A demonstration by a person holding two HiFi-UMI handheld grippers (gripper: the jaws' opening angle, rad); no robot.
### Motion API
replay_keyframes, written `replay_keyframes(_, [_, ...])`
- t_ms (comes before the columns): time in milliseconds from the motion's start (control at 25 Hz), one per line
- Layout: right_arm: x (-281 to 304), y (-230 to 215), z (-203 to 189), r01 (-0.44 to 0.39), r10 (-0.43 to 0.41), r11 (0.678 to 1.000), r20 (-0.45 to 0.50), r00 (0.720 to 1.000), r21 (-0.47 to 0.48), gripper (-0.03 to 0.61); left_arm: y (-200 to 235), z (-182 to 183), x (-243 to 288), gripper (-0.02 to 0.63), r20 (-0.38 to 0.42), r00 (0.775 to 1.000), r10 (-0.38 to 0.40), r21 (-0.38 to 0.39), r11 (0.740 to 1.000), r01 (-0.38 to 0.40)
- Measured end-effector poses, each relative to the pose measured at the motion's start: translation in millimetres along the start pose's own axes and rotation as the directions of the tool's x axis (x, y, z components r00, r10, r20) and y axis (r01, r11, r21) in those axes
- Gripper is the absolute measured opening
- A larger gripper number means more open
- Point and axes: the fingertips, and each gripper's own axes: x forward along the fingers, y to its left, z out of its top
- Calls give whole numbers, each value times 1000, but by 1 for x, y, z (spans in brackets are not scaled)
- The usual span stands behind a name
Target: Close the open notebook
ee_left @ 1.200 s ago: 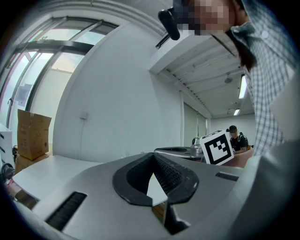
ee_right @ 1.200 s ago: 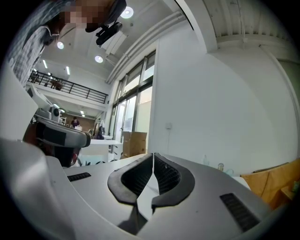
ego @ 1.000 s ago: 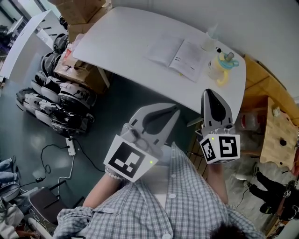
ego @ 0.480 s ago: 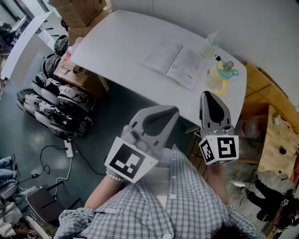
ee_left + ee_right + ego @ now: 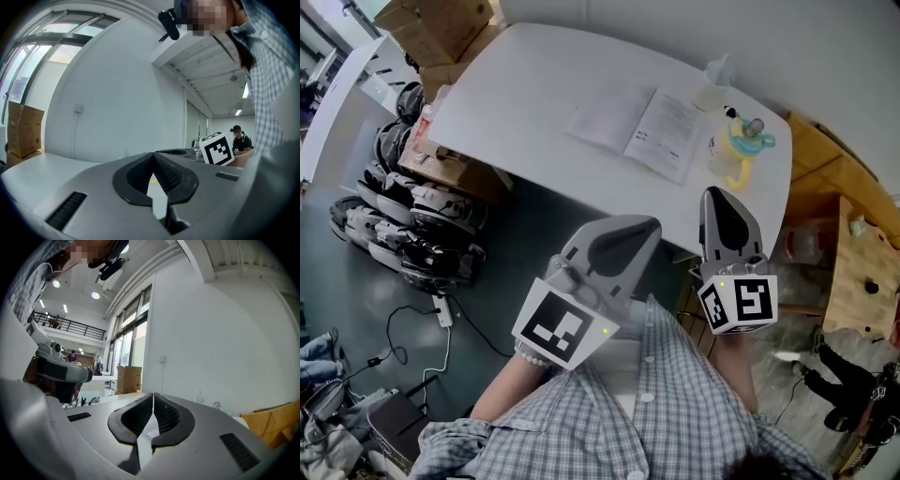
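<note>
The open notebook point(image 5: 637, 127) lies flat on the white table point(image 5: 516, 94), toward its right half, with both pages facing up. My left gripper point(image 5: 653, 224) is held short of the table's near edge, its jaws shut with nothing between them. To its right, my right gripper point(image 5: 718, 191) reaches just over that edge, also shut and empty. In the left gripper view the gripper point(image 5: 153, 154) points level at the table top. The right gripper view shows the gripper point(image 5: 153, 394) likewise level. Neither touches the notebook.
A yellow cup with a blue lid point(image 5: 741, 141) and a clear bottle point(image 5: 716, 77) stand right of the notebook. Cardboard boxes point(image 5: 422, 33) and stacked black-and-white equipment point(image 5: 408, 225) sit left of the table. A wooden cabinet point(image 5: 853, 272) is at the right. Cables point(image 5: 412, 328) lie on the floor.
Both grippers have moved a little toward the table, and the notebook now sits slightly lower and further left in the head view. The jaws stay shut.
</note>
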Motion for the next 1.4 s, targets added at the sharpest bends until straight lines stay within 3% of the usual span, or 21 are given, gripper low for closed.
replay_keyframes(360, [39, -12, 2, 88, -88, 996, -22, 996, 0, 25, 53, 10, 13, 6, -25, 998, -61, -10, 998, 60])
replay_keyframes(920, [117, 6, 5, 153, -152, 988, -39, 988, 20, 25, 155, 18, 24, 6, -74, 990, -122, 13, 992, 123])
replay_keyframes(1400, [143, 12, 5, 249, -249, 968, -58, 967, -1, 25, 195, 21, 37, 6, -65, 973, -219, -1, 976, 220])
